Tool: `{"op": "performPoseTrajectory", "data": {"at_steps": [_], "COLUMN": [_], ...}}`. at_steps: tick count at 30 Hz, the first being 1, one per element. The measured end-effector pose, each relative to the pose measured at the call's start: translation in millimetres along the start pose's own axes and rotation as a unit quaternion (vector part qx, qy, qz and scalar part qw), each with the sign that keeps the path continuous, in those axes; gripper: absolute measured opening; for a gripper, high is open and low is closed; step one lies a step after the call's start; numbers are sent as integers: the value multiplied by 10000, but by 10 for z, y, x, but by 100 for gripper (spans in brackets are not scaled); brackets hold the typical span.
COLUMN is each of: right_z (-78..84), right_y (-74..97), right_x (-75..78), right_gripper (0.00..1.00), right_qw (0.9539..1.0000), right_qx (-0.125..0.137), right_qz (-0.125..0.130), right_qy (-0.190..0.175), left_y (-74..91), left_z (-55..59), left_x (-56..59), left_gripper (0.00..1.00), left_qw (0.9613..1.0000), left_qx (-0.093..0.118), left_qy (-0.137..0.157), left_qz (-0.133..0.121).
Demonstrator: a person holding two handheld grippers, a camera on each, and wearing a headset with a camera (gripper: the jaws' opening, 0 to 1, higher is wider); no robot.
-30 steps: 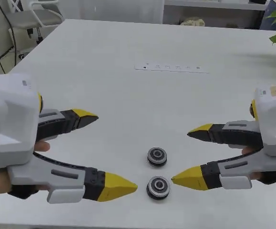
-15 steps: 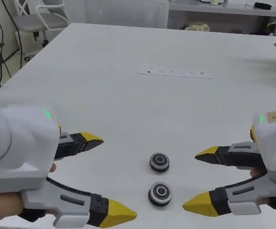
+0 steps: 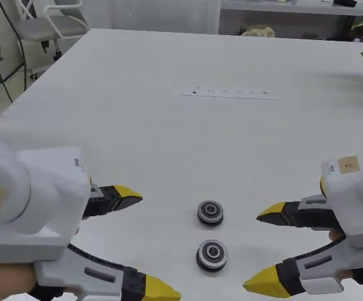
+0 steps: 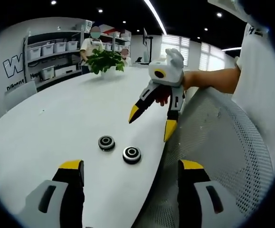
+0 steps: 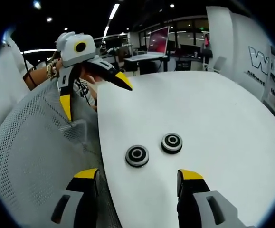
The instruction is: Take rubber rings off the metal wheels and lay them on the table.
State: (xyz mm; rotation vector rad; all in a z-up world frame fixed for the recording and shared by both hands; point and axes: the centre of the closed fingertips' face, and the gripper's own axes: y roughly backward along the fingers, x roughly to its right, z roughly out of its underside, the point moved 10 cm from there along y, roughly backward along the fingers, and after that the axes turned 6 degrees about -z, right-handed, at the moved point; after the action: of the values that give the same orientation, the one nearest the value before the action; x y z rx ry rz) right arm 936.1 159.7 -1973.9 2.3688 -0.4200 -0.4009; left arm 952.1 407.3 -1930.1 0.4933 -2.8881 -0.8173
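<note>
Head view: your left claw [image 3: 151,243] and right claw [image 3: 259,249] both gape wide, flanking two rubber-ringed wheels [image 3: 210,212] on the counter [image 3: 168,125]. Left gripper view: the near wheel [image 4: 131,154] sits by the counter's edge. Right gripper view: same; a glancing pinch could knock it off.
</note>
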Motion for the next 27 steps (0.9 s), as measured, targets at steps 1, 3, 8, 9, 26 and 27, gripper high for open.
{"op": "performPoseTrajectory", "data": {"at_steps": [1, 3, 8, 9, 26, 27], "right_z": [8, 14, -4, -10, -17, -10], "right_y": [-10, -24, -37, -40, -105, -112], "right_x": [-1, 10, 36, 39, 99, 100], "right_gripper": [65, 64, 66, 66, 55, 54], "right_qw": [10000, 10000, 10000, 9999, 9992, 9992], "right_qx": [-18, -48, 56, 91, 331, 320], "right_qz": [-27, -33, 58, 61, 199, 195], "right_qy": [-1, -44, -54, -54, -124, -118], "left_y": [9, 22, -19, -37, -450, -469], "left_z": [-24, -89, -249, -270, -420, -421], "left_x": [3, -3, -88, -106, -263, -262], "left_gripper": [79, 79, 78, 78, 70, 69], "left_qw": [10000, 10000, 9983, 9981, 9950, 9950], "left_qx": [37, 20, 50, 67, 187, 182], "left_qy": [5, -82, -574, -614, -986, -978], "left_qz": [49, 49, -46, -30, 26, 37]}}
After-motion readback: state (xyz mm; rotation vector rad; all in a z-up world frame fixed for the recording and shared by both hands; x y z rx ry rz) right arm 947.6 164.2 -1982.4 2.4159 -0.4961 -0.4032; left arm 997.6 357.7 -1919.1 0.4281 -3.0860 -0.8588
